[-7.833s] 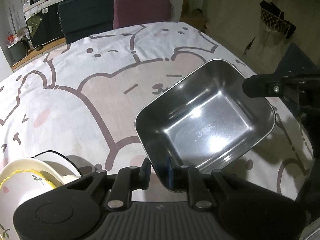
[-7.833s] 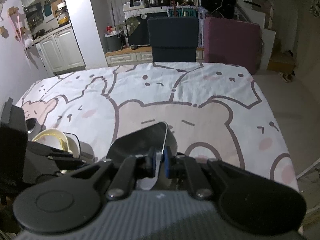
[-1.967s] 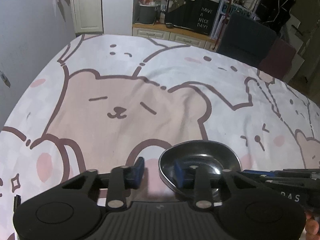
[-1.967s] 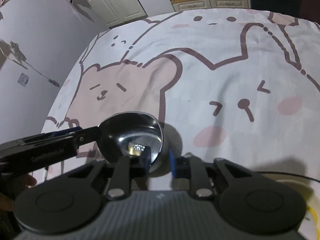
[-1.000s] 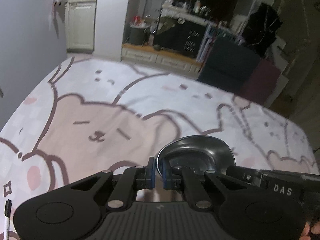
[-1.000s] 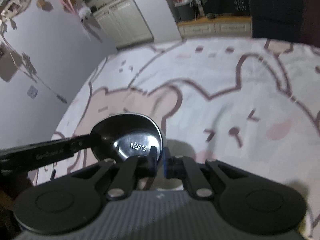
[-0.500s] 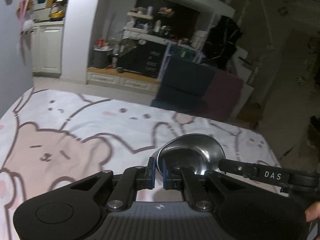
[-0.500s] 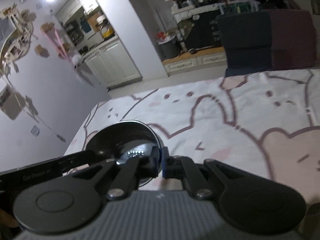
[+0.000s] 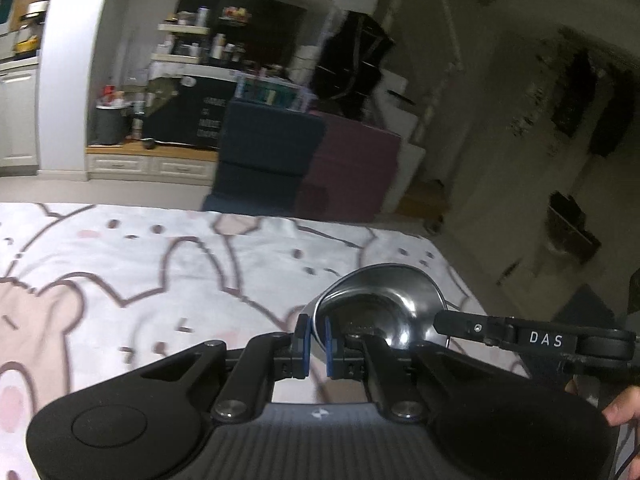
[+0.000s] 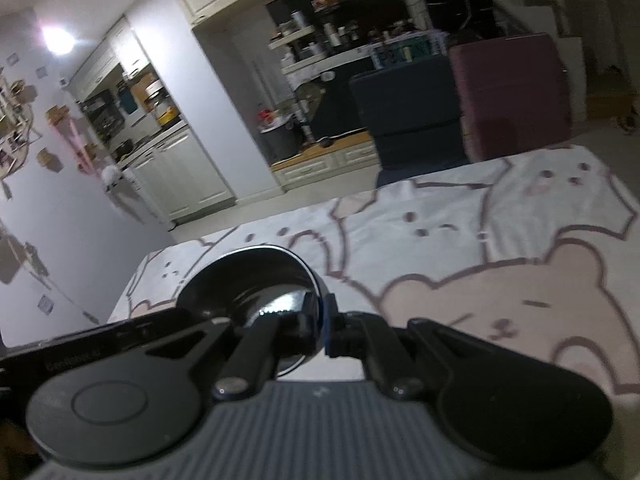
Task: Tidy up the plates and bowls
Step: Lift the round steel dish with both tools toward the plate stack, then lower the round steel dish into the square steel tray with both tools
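Steel bowl [image 9: 380, 300] is clamped at opposite rim edges by left gripper [image 9: 314, 346] and right gripper [image 10: 318, 326], above the tablecloth [image 9: 160, 264]. Thin-rim pinch: slip or tilt is risked if hands desync.

— Dim in here, isn't it? Most of the light comes from that ceiling lamp [image 10: 58, 40] over by the kitchen; it flares white.

— Right-hand side of the room is murky. Everything far off smears with motion blur, and the walls bow at the edges.

— Only glare is a bright streak inside the steel bowl [image 10: 276, 304].
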{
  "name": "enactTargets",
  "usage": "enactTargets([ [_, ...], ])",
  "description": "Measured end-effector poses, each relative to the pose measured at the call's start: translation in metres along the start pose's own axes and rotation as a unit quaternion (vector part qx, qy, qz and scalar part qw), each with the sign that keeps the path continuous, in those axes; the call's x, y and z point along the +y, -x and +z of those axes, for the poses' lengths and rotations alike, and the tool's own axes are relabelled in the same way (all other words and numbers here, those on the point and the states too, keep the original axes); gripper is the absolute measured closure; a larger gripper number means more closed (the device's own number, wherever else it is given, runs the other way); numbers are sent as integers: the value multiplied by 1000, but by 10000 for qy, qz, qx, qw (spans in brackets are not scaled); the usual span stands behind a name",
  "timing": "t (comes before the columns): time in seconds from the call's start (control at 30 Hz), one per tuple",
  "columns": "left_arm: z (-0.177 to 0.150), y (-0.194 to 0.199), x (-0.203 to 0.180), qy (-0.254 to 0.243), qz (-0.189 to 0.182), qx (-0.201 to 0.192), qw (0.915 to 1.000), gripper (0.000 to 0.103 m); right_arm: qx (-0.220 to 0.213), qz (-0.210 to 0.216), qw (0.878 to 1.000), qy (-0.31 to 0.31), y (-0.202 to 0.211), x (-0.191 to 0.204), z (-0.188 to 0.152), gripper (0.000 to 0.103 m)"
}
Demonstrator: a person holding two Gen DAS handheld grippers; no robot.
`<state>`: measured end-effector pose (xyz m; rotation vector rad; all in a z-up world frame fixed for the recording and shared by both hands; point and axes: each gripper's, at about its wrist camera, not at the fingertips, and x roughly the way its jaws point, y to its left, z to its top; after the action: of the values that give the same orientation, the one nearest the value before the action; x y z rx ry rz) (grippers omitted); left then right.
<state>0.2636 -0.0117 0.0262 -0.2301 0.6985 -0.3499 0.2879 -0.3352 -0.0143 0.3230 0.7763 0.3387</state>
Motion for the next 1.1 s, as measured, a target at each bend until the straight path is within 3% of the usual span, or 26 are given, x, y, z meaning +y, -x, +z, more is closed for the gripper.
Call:
enactTargets([
  [0.3, -21, -38, -42, -208, -401, 459, 9979, 96, 122, -425, 9990, 83, 38, -49, -11, 99],
  [0.7, -59, -99, -87, -632, -525, 1310, 9880, 96, 803, -986, 9915, 276, 58, -97, -41, 97],
  [0.87, -71, -121, -99, -835, -440, 1566, 9831, 95, 998, -1167, 9877, 284, 63, -110, -52, 97],
  [1.1, -82, -143, -101, -994, -240, 1824, 9779, 95, 1176, -1100, 9863, 348, 60, -116, -60, 97],
])
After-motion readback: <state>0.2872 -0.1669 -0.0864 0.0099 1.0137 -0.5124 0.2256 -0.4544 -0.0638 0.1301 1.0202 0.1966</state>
